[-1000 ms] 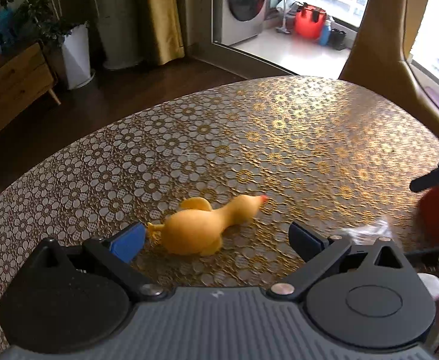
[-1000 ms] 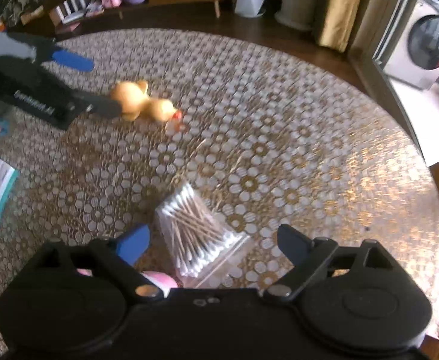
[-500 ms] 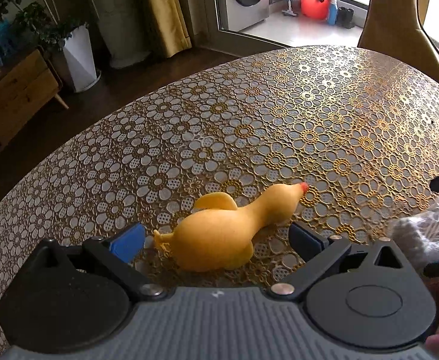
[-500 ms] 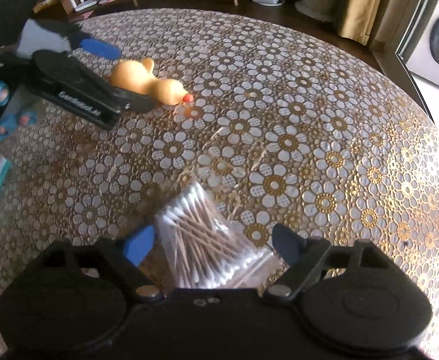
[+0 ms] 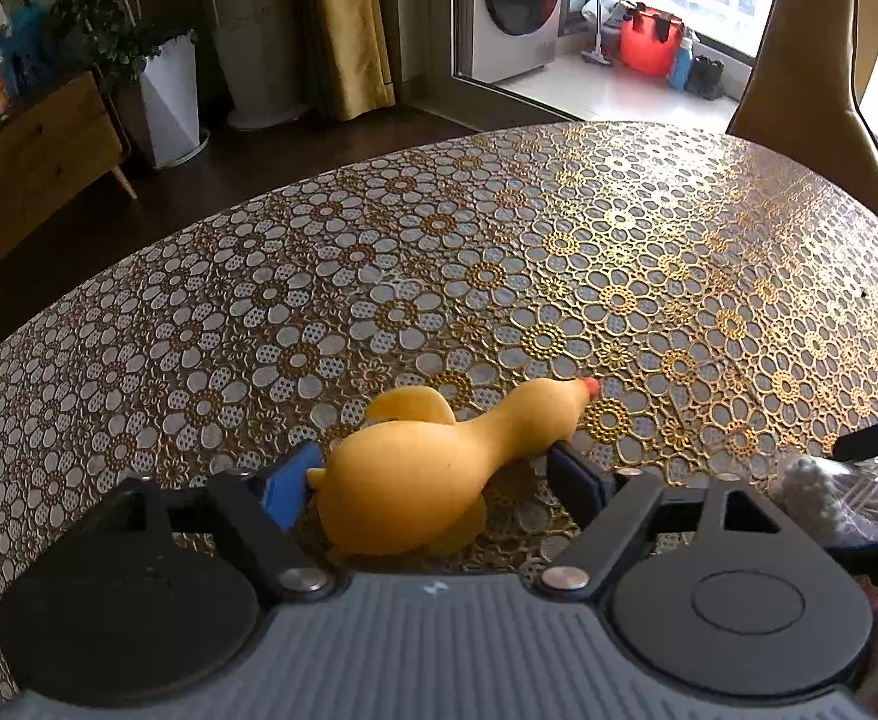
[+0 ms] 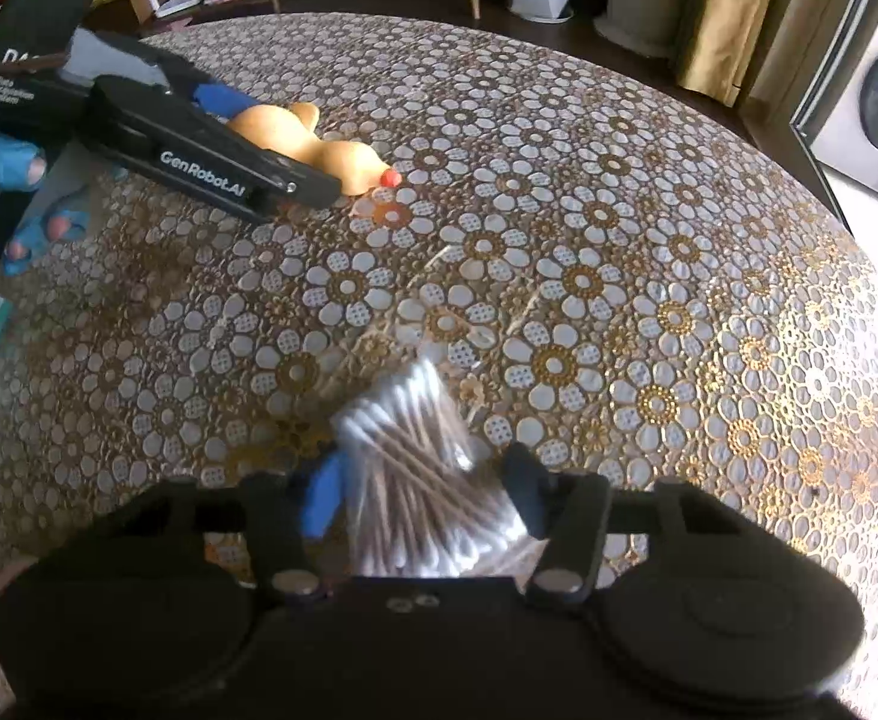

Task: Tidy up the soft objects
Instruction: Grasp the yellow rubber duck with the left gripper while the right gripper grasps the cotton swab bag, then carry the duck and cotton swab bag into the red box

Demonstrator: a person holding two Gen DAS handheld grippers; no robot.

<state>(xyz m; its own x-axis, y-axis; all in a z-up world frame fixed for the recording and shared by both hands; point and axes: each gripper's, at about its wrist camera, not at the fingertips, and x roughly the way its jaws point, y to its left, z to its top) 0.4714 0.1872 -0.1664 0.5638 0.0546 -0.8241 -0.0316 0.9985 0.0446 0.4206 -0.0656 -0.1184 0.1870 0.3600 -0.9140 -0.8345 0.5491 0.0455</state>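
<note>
The left gripper (image 5: 432, 480), jaws just closing, brackets the yellow rubber chicken (image 5: 439, 468); the right gripper (image 6: 423, 495), also closing, brackets the clear bag of cotton swabs (image 6: 420, 468). Whether the pads already press I cannot tell. Squeeze both gently, then lift off the round floral-patterned table (image 5: 559, 270).

- Left gripper (image 5: 432, 480) has come down over the duck (image 5: 432, 468); its jaws have just been closing around it.
- Right gripper (image 6: 423, 495) has lowered; jaws have just been closing on the swab bag (image 6: 420, 468).

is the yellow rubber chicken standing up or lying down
Lying down. The rubber chicken rests lengthwise on the patterned table, with its neck and red beak stretched flat along the surface, between the left gripper fingers.
</note>
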